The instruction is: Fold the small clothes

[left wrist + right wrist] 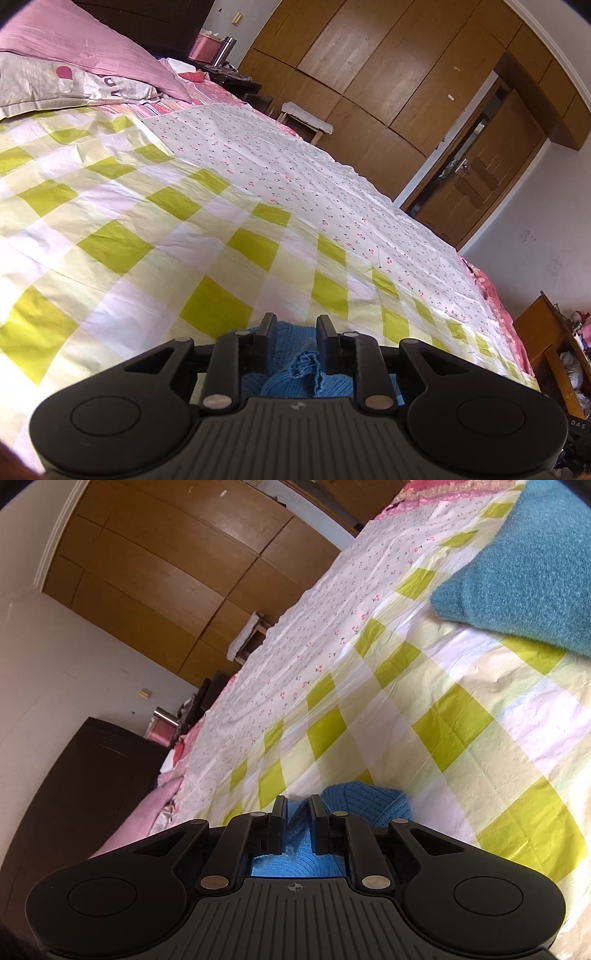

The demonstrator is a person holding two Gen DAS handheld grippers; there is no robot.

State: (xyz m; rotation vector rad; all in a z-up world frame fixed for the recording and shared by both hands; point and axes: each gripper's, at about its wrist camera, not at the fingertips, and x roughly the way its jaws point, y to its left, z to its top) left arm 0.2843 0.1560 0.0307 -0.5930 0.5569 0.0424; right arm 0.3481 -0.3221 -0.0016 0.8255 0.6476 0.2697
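Observation:
A bright blue knit garment lies bunched on the green-and-white checked bedspread, right under my left gripper. Its fingers stand a little apart with the knit lying loosely in the gap, so it is open. In the right wrist view the same blue knit sits below and just right of my right gripper. A fold of it runs up between those narrowly parted fingers, which do not visibly clamp it. Most of the garment is hidden behind both gripper bodies.
A teal fuzzy garment lies farther along the bed. Pillows are at the head of the bed. Beyond the cherry-print sheet stand a wooden wardrobe, a stool and a door.

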